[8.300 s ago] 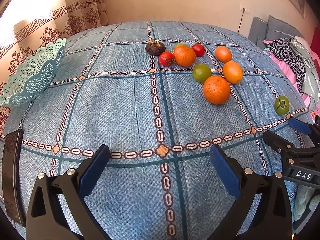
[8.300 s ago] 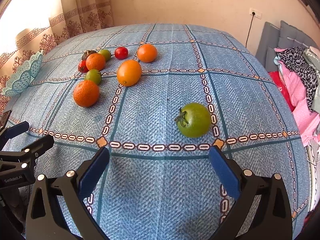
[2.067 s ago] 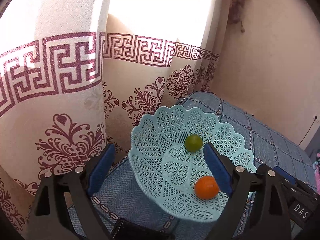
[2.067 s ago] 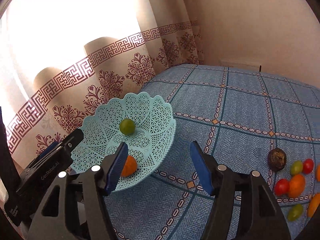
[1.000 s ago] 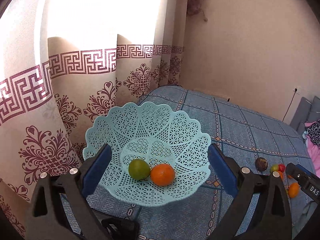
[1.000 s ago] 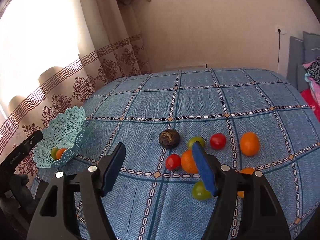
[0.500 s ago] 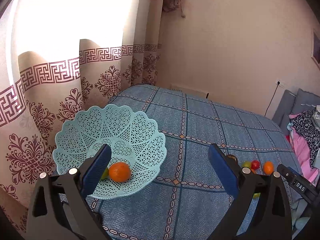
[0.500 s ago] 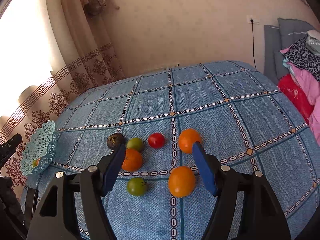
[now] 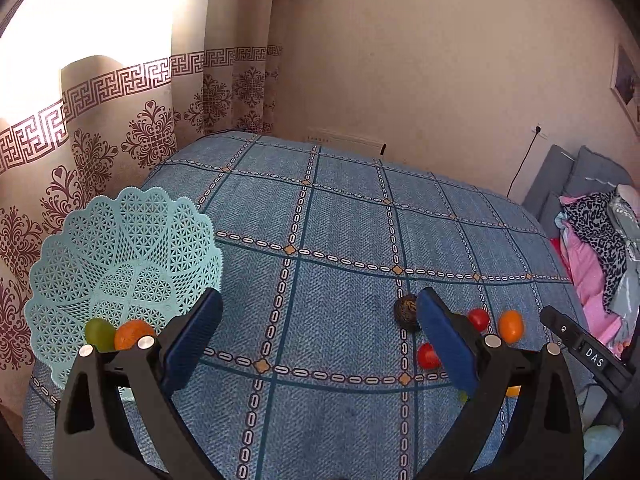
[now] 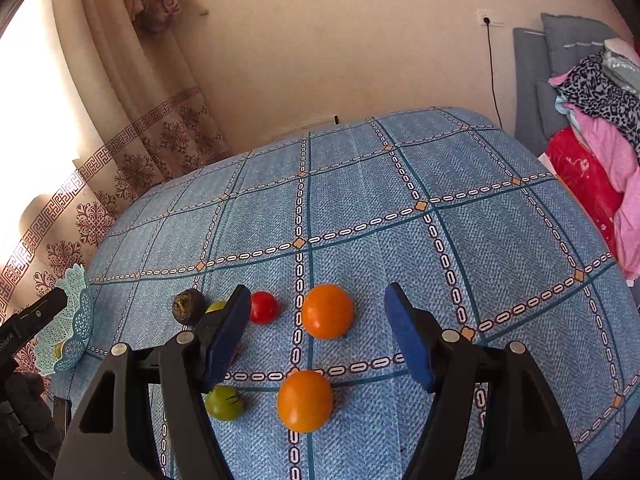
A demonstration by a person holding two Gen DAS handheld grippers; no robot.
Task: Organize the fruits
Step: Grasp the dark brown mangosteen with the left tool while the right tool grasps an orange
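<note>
The teal lattice basket (image 9: 120,248) sits at the bed's left edge and holds a green fruit (image 9: 98,333) and an orange (image 9: 130,333). My left gripper (image 9: 316,336) is open and empty, just right of the basket. On the bedspread lie a dark mangosteen (image 10: 187,306), a red tomato (image 10: 263,307), two oranges (image 10: 327,311) (image 10: 305,401) and a green tomato (image 10: 225,402). My right gripper (image 10: 316,334) is open above them, with the farther orange between its fingers' line. The basket (image 10: 74,332) shows far left in the right wrist view.
A blue patterned bedspread (image 9: 340,240) covers the bed. Patterned curtains (image 9: 100,120) hang behind the basket. Piled clothes (image 10: 600,128) and grey cushions (image 10: 560,40) stand at the right. A wall socket with a cable (image 10: 489,24) is on the far wall.
Both grippers have swung right, away from the basket and toward the loose fruit. The right gripper has come lower and closer to the oranges. Both stay open.
</note>
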